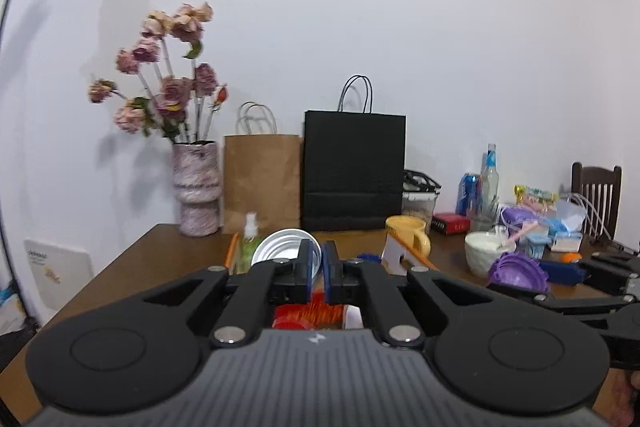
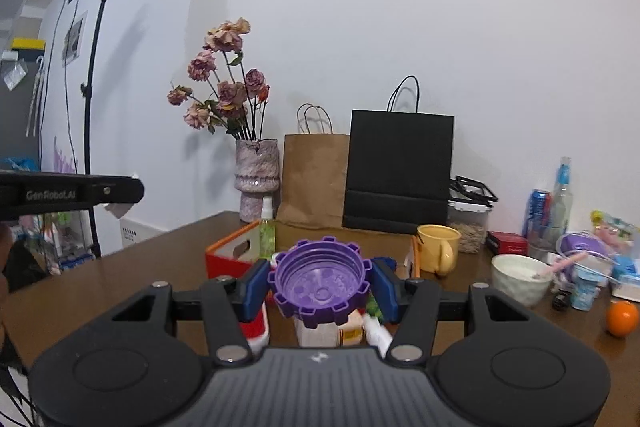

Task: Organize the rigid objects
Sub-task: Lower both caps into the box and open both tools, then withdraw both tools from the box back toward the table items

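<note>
Left gripper (image 1: 318, 263) pinching the rim of a white lid (image 1: 280, 247), jaws nearly together, lid hanging above the red bin (image 2: 228, 255). Right gripper (image 2: 320, 283) clamping a purple cap (image 2: 320, 277) by its notched sides, open face toward the camera, also hovering over the bin. Spray bottle (image 2: 267, 233) standing upright inside the bin. Yellow mug (image 2: 438, 247) sitting on the desk (image 2: 160, 267) just right of the bin. Black bag (image 2: 400, 167) standing behind the bin, against the wall.
</note>
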